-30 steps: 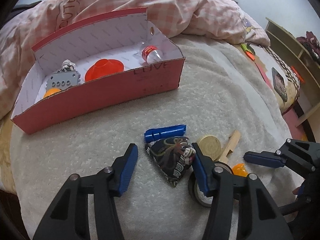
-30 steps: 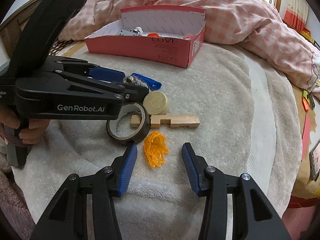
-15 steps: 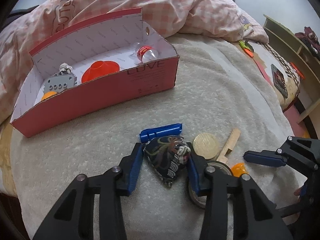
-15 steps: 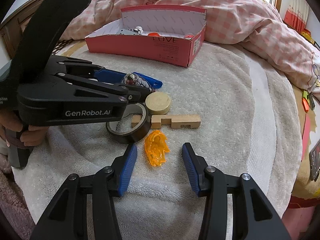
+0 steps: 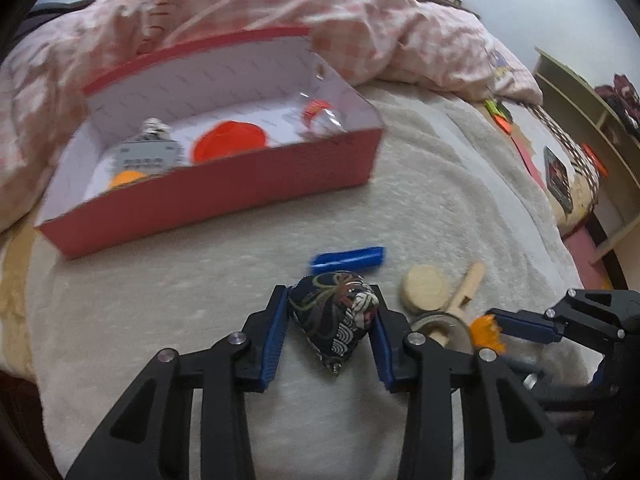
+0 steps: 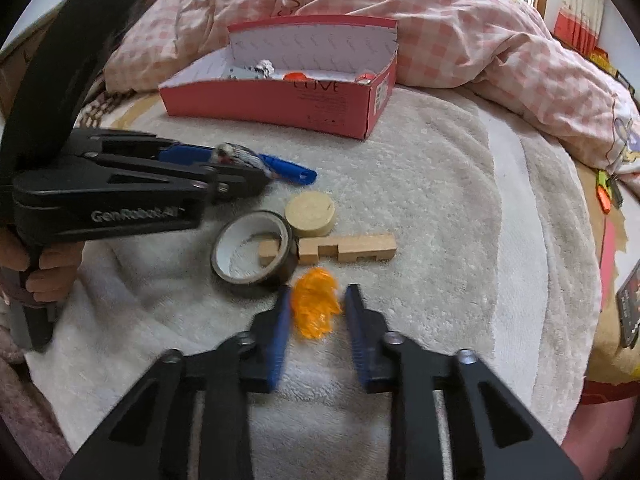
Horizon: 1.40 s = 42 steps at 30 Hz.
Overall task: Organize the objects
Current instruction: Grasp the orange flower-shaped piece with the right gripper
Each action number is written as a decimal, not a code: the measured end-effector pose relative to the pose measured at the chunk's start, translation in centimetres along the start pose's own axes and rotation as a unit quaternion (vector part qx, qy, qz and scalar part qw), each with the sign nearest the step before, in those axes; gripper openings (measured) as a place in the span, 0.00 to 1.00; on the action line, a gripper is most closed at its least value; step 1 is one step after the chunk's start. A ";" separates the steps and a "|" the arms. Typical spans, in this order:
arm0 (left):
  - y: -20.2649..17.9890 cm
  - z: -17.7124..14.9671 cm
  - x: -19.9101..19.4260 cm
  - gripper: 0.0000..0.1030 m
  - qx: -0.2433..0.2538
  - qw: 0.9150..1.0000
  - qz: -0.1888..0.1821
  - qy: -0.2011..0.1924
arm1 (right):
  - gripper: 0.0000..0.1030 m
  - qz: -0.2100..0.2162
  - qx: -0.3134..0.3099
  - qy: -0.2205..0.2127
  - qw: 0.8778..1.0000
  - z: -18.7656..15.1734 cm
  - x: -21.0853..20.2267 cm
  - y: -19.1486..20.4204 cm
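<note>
A dark patterned pouch [image 5: 332, 320] sits between the blue pads of my left gripper [image 5: 329, 296], whose jaws are closing and press on both its sides. My right gripper [image 6: 318, 292] is closing on a translucent orange plastic piece [image 6: 316, 308], its pads up against it. On the white blanket lie a blue cylinder [image 5: 348, 259], a wooden disc [image 6: 310, 214], a tape roll [image 6: 254, 254] and a notched wooden stick [image 6: 348, 248]. The red box [image 5: 220, 192] stands open behind, holding an orange lid, a grey part and a small bottle.
A pink checked quilt [image 5: 360, 20] is piled behind the box. A phone [image 5: 558, 172] lies near the bed's right edge, beside a wooden shelf [image 5: 592, 120]. A hand [image 6: 44, 276] holds the left gripper's handle at the left of the right wrist view.
My left gripper's jaws closed in around the patterned pouch and now squeeze it. My right gripper's jaws, wide apart before, have closed onto the orange piece.
</note>
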State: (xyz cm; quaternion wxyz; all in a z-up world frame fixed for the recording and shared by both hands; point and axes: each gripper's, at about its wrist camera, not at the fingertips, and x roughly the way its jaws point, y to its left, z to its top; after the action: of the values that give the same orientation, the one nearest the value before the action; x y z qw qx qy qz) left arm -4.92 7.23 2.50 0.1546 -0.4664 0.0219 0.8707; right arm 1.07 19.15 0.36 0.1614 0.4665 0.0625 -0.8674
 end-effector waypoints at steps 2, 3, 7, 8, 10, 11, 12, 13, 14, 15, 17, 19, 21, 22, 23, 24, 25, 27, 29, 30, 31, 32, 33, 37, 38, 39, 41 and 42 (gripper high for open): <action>1.1 -0.2 -0.9 0.36 -0.004 1.000 0.020 -0.010 | 0.24 0.002 0.006 -0.004 1.000 0.2 -0.2 -0.2; 1.7 -0.4 -1.3 0.36 -0.007 0.999 0.030 -0.014 | 0.24 0.000 0.006 -0.005 1.000 0.2 -0.2 -0.2; 3.8 -1.3 -2.2 0.36 -0.015 0.998 0.066 -0.018 | 0.24 0.003 0.006 -0.006 1.000 0.5 -0.4 -0.3; 4.3 -1.7 -2.2 0.36 -0.015 0.997 0.077 -0.016 | 0.24 0.007 0.003 -0.002 1.000 0.4 -0.4 -0.3; 5.1 -2.4 -1.8 0.37 -0.018 0.996 0.085 -0.006 | 0.24 0.005 -0.008 0.005 1.000 0.4 -0.4 0.0; 5.3 -2.6 -1.4 0.38 -0.025 0.996 0.080 0.001 | 0.26 0.000 -0.017 0.013 1.000 0.3 -0.1 0.2; 5.7 -2.9 -1.1 0.39 -0.035 0.997 0.070 0.007 | 0.27 -0.008 -0.023 0.018 1.000 0.3 0.1 0.4; 5.9 -3.0 -1.1 0.39 -0.038 0.997 0.070 0.004 | 0.29 -0.016 -0.030 0.021 0.999 0.3 0.2 0.6; 5.9 -3.1 -1.2 0.40 -0.037 0.997 0.070 0.001 | 0.29 -0.020 -0.035 0.020 0.999 0.2 0.2 0.7; 5.8 -3.1 -1.2 0.40 -0.036 0.997 0.071 0.002 | 0.30 -0.024 -0.037 0.020 0.999 0.2 0.2 0.8; 5.8 -3.0 -1.0 0.43 -0.035 0.997 0.072 0.002 | 0.33 -0.031 -0.039 0.021 0.999 0.3 0.3 0.9; 5.8 -3.1 -1.0 0.44 -0.036 0.997 0.071 0.001 | 0.33 -0.032 -0.038 0.022 0.998 0.4 0.4 0.9; 5.8 -3.0 -0.9 0.45 -0.037 0.997 0.070 0.000 | 0.33 -0.032 -0.035 0.023 0.999 0.4 0.4 0.9; 5.8 -3.0 -0.9 0.45 -0.037 0.997 0.069 0.000 | 0.33 -0.030 -0.033 0.024 0.999 0.5 0.4 0.8; 5.7 -3.1 -0.9 0.46 -0.037 0.997 0.069 -0.001 | 0.33 -0.028 -0.030 0.024 0.999 0.4 0.4 0.7; 5.7 -3.1 -1.0 0.46 -0.037 0.997 0.069 0.000 | 0.33 -0.026 -0.026 0.024 0.999 0.4 0.3 0.6; 5.8 -3.1 -1.0 0.46 -0.038 0.997 0.069 -0.001 | 0.33 -0.023 -0.020 0.023 0.999 0.4 0.3 0.5; 5.9 -3.1 -1.0 0.45 -0.040 0.997 0.066 -0.001 | 0.28 -0.014 -0.005 0.018 1.000 0.4 -0.1 0.0; 5.9 -3.1 -1.1 0.41 -0.043 0.997 0.066 -0.002 | 0.24 -0.014 0.001 0.012 1.000 0.5 -0.5 -0.3; 6.0 -3.0 -1.2 0.41 -0.045 0.997 0.065 -0.003 | 0.24 -0.014 0.003 0.009 1.000 0.6 -0.6 -0.4; 6.0 -3.1 -1.2 0.39 -0.047 0.997 0.063 -0.003 | 0.24 -0.013 0.004 0.007 1.000 0.8 -0.7 -0.4; 6.1 -3.0 -1.3 0.39 -0.048 0.997 0.062 -0.003 | 0.24 -0.010 0.004 0.003 1.000 1.0 -0.9 -0.4; 6.1 -2.9 -1.3 0.38 -0.048 0.997 0.062 -0.003 | 0.24 -0.008 0.003 0.001 1.000 1.1 -1.1 -0.4; 6.1 -2.8 -1.3 0.38 -0.047 0.997 0.067 -0.002 | 0.24 -0.005 -0.005 -0.007 1.000 1.8 -1.5 0.0; 6.2 -2.8 -1.3 0.38 -0.048 0.997 0.067 -0.002 | 0.24 -0.003 -0.007 -0.009 1.000 2.1 -1.4 0.1; 6.3 -2.8 -1.4 0.38 -0.049 0.996 0.068 -0.003 | 0.24 -0.002 -0.008 -0.009 1.000 2.3 -1.4 0.2; 6.5 -2.7 -1.5 0.38 -0.051 0.996 0.069 -0.005 | 0.24 -0.001 -0.010 -0.010 1.000 2.6 -1.2 0.4; 6.6 -2.6 -1.6 0.38 -0.052 0.996 0.070 -0.008 | 0.24 0.001 -0.010 -0.011 1.000 2.8 -1.2 0.4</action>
State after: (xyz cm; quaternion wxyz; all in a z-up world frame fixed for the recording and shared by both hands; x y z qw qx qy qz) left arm -3.86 0.11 1.66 0.0685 -0.4646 0.0081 0.8828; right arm -0.39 18.26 2.89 0.1674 0.4555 0.0692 -0.8716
